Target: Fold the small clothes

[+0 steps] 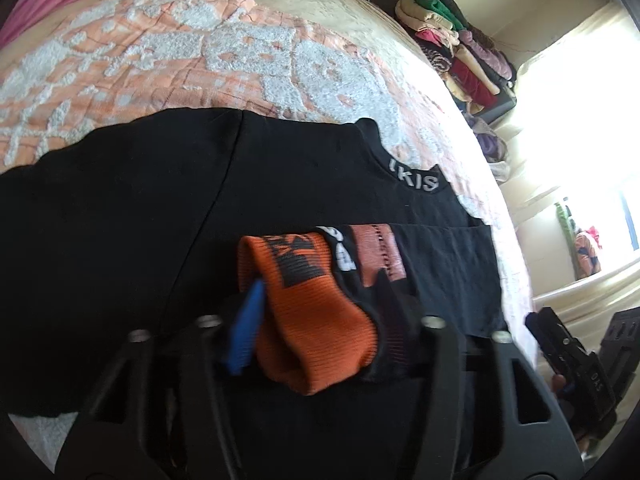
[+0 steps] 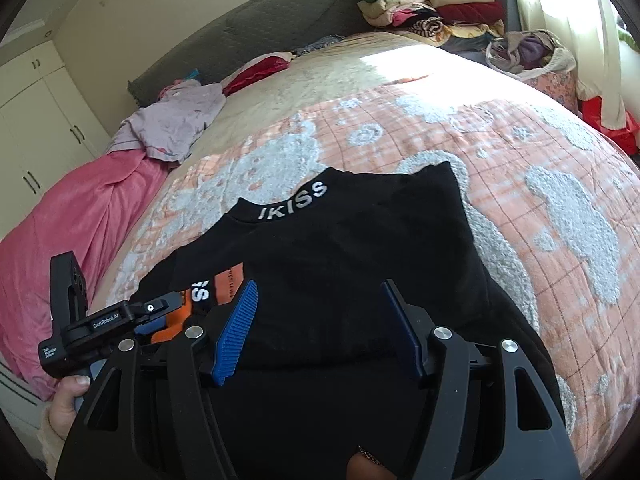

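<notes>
Orange cuff point(image 1: 308, 312) of the one black top point(image 2: 340, 264) is being pinched in the left gripper point(image 1: 320, 320), sleeve's long axis running ahead of it toward the "IKISS" collar point(image 2: 294, 200). Right gripper point(image 2: 320, 332) is being held open, empty, over the top's body on the bedspread point(image 2: 520, 152). One top, two grippers.
</notes>
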A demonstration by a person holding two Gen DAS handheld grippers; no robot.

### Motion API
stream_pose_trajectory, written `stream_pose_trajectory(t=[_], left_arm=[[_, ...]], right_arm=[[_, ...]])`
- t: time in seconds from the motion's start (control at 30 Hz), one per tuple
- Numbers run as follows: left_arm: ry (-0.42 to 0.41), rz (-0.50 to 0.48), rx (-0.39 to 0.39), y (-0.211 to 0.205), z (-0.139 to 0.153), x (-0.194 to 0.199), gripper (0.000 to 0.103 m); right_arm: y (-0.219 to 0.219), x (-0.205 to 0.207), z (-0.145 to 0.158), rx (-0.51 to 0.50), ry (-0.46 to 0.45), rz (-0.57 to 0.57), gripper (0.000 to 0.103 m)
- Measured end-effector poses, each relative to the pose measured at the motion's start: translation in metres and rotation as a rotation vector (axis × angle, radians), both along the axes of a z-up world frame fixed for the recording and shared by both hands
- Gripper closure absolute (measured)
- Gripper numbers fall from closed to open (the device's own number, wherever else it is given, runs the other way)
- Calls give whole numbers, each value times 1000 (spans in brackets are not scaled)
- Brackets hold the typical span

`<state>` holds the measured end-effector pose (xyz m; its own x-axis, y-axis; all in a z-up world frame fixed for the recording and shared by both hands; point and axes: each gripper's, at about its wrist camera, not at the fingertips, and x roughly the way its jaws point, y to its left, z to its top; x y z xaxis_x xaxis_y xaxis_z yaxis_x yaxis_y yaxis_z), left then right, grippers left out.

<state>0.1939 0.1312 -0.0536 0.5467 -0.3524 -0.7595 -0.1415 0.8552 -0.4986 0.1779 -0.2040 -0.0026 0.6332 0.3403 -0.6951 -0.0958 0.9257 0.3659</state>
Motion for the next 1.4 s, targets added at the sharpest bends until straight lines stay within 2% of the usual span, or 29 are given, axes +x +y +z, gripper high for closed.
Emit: stream_pose_trajectory(t=[0.03, 0.1, 0.2, 0.3, 0.37, 0.47, 0.53, 0.57, 0.63, 0.8, 0.9, 0.93, 1.0, 1.03, 1.13, 1.23, 1.4], left_arm=[[-6, -3, 0, 0, 0, 0, 94], [-27, -14, -16, 2, 4, -2, 97], [-95, -32, 25, 1, 26, -8, 97], [-139, -41, 125, -3, 44, -14, 96], [-108, -43, 192, -2, 40, -14, 85], [-68, -19, 200, 9, 33, -13, 66], [-82, 2, 204, 17, 38, -17, 62], [-96, 4, 212, 18, 42, -20, 55], [-116, -7, 223, 15, 49, -25, 48], [-113, -116, 255, -17, 44, -25, 44], [-35, -153, 314, -33, 21, -18, 40], [7, -157, 340, -34, 7, -15, 39], [52, -152, 344, -31, -10, -12, 38], [48, -149, 338, -30, -11, -12, 37], [35, -153, 328, -28, -4, -13, 35], [20, -142, 309, -24, 3, -18, 33], [-17, -126, 321, -23, 21, -25, 25]], right_arm=[[-6, -1, -2, -3, 6, -15, 41], [-19, -2, -8, -23, 19, -50, 41], [-37, -2, -16, -47, 37, -104, 41], [-46, -2, -18, -58, 41, -135, 41], [-46, -2, -18, -76, 37, -141, 41], [-40, 0, -17, -105, 32, -134, 41], [-33, 1, -16, -122, 28, -113, 41], [-28, 2, -16, -134, 25, -95, 41], [-17, 5, -17, -155, 25, -62, 41], [9, 16, -29, -219, 62, 19, 41], [14, 23, -44, -258, 122, 28, 41], [12, 25, -49, -258, 146, 17, 38], [7, 28, -57, -240, 174, 5, 35], [6, 28, -59, -236, 178, 5, 35], [6, 26, -57, -237, 171, 6, 34], [2, 19, -49, -175, 160, 1, 28], [-1, 6, -36, -150, 131, 0, 23]])
